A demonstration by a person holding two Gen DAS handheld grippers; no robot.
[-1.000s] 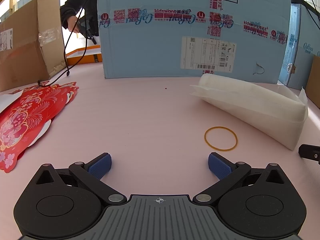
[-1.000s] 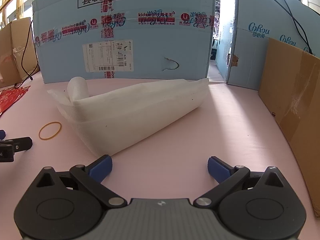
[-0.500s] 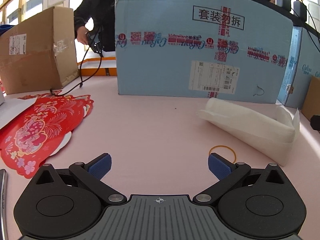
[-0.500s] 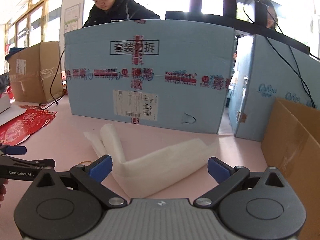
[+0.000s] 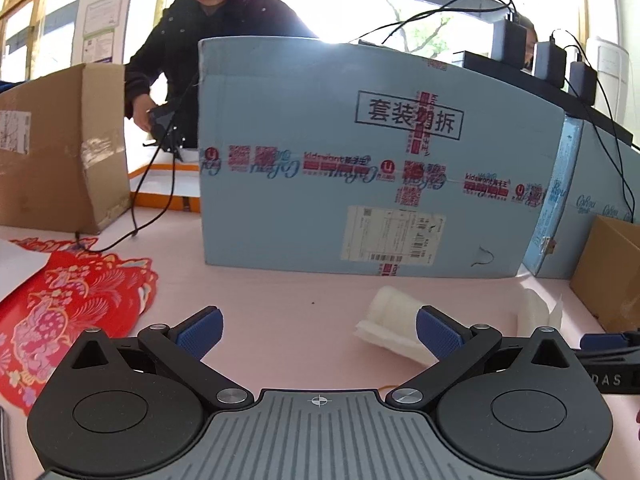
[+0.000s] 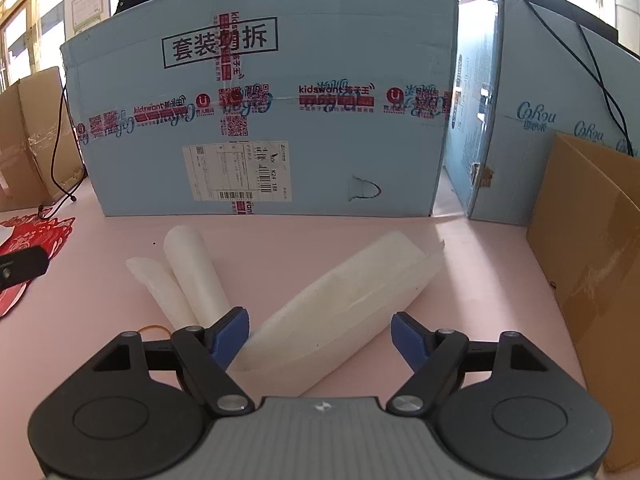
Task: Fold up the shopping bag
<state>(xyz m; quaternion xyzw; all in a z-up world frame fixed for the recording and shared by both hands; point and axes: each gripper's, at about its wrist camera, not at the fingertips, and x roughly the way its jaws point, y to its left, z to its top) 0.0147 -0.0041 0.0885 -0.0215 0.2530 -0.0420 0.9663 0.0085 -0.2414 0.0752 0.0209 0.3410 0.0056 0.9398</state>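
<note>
The white shopping bag (image 6: 336, 304) lies folded into a long flat wedge on the pink table, one end rolled up (image 6: 192, 264). In the left wrist view its rolled end (image 5: 390, 314) shows just beyond my right finger. My right gripper (image 6: 320, 334) is open and empty, above the bag's near end. My left gripper (image 5: 318, 330) is open and empty, left of the bag and apart from it. A yellow rubber band (image 6: 152, 328) lies beside the bag, mostly hidden by my right gripper's left finger.
A large blue carton (image 6: 260, 112) stands behind the bag. Brown boxes stand at right (image 6: 592, 272) and far left (image 5: 60, 148). Red paper cut-outs (image 5: 72, 308) lie at left. A person (image 5: 216, 20) works behind the carton. The left gripper's tip (image 6: 20, 268) shows at the left edge.
Both grippers have drawn back and tilted upward, so the bag sits lower and nearer in view. The bag has not moved. Both grippers stay open.
</note>
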